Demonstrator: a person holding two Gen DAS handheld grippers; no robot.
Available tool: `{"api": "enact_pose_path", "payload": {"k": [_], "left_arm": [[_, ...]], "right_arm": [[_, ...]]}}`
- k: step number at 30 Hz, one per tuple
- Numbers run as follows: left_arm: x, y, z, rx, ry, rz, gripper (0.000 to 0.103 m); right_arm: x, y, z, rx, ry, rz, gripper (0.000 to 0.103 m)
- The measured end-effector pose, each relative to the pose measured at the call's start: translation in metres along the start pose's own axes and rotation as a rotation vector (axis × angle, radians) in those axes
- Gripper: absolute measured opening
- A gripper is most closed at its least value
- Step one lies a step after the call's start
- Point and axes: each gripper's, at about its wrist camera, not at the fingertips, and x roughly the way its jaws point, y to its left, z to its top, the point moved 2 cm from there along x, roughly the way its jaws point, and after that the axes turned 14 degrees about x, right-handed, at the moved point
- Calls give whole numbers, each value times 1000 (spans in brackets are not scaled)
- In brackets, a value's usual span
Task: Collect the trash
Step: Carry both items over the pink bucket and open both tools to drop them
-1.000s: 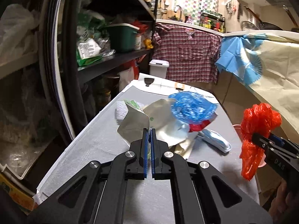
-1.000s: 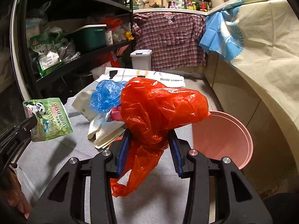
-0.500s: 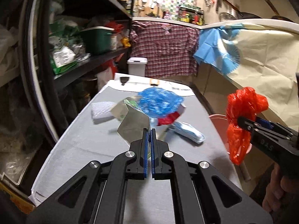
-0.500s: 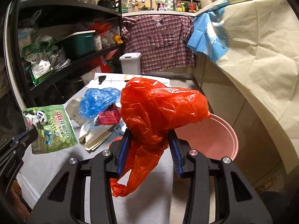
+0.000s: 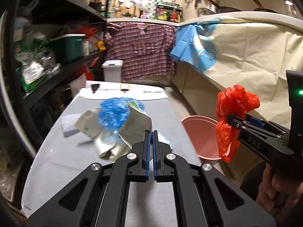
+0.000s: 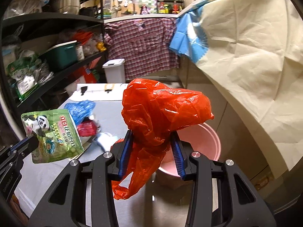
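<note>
From my left wrist camera, the left tool (image 5: 151, 132) is clamped tight on a silver-backed pouch (image 5: 135, 127), whose foil side faces me and which hangs above the grey worktop (image 5: 66, 157). Beyond it on the worktop lies a heap of rubbish: a crumpled blue plastic bag (image 5: 113, 113), a pale paper bag (image 5: 87, 124) and a white pad (image 5: 69, 123). Off to the right I see the right tool (image 5: 230, 119) gripping a red plastic bag (image 5: 231, 113), held over the pink basin (image 5: 198, 132) on the floor beside the worktop. A hand (image 5: 274, 191) holds that tool's handle.

From my right wrist camera, the right tool (image 6: 153, 141) stands part-way closed with its blue pads pressing on the bunched red plastic bag (image 6: 161, 113), its tail drooping below the fingers. The pink basin (image 6: 204, 141) sits just behind the bag. At left, the left tool (image 6: 31, 141) pinches the pouch (image 6: 53, 134) by its edge, showing a green printed face with a panda. The blue plastic bag (image 6: 81, 108) and a red wrapper (image 6: 87, 129) lie on the worktop (image 6: 109, 113) behind it.
</note>
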Motion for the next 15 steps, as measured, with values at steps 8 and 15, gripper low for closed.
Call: {"api": "enact_pose_path", "payload": {"k": [8, 15], "left_arm": [[25, -21, 24, 38, -23, -73, 2], [56, -46, 44, 82, -41, -152, 2]], "right_arm": [[13, -41, 28, 56, -38, -74, 41], [33, -64, 50, 74, -58, -110, 41]]}}
